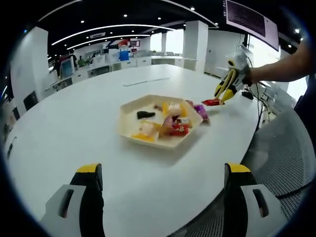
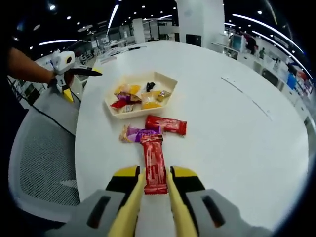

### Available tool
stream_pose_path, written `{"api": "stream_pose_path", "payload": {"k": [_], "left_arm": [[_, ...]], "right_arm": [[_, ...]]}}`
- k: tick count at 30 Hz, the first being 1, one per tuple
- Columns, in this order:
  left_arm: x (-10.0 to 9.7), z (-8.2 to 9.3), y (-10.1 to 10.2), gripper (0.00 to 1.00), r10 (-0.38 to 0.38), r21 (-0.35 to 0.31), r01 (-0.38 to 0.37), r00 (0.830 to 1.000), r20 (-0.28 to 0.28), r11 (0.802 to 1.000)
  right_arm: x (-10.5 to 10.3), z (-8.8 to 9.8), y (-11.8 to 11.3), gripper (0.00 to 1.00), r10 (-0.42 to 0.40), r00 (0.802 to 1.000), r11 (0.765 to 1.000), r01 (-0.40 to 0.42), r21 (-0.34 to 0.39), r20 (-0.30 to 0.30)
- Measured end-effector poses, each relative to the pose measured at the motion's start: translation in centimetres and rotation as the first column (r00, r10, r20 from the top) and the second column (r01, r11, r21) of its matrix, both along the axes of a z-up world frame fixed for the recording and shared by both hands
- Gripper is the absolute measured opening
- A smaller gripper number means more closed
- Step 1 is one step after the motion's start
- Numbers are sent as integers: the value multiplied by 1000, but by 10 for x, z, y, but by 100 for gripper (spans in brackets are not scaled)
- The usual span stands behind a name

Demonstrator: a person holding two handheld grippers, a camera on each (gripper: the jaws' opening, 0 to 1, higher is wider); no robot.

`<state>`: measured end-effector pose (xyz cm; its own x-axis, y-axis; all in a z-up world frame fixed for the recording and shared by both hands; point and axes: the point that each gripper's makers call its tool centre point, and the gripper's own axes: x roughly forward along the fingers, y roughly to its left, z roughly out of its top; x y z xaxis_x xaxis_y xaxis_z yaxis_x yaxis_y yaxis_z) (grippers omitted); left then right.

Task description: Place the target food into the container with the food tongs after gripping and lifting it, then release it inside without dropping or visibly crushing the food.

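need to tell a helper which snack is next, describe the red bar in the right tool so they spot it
On the white table, find the hexagonal tray of snacks. Three wrapped snacks lie outside it; yours is the long red bar pointing away from the tray, its near end between the right tool tips.

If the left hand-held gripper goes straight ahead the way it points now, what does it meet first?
Probably the tray of wrapped snacks, which lies straight ahead of the left hand-held gripper; bare table comes before it, though depth is unclear.

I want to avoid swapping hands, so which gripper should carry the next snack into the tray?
Right. The right gripper already closes on the long red wrapped snack bar, near the cream hexagonal tray. The left gripper hovers open, empty.
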<state>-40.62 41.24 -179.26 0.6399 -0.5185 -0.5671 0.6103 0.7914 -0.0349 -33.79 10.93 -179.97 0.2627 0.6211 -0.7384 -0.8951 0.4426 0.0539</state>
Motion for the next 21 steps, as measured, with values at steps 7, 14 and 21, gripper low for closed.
{"api": "stream_pose_path", "payload": {"k": [7,14,21], "left_arm": [[-1,3,-3,99,-11,-8,11,1000,7,1000],[3,5,0,99,13,-29,-13,1000,13,999],[-3,8,-15,99,-55,5,55,998,38,998]], "right_arm": [[10,18,-11,24,-8,1000,1000,8,-7,27],[13,29,-11,24,-12,999,1000,12,-5,40],[16,37,-3,24,-13,998,1000,14,-7,56]]}}
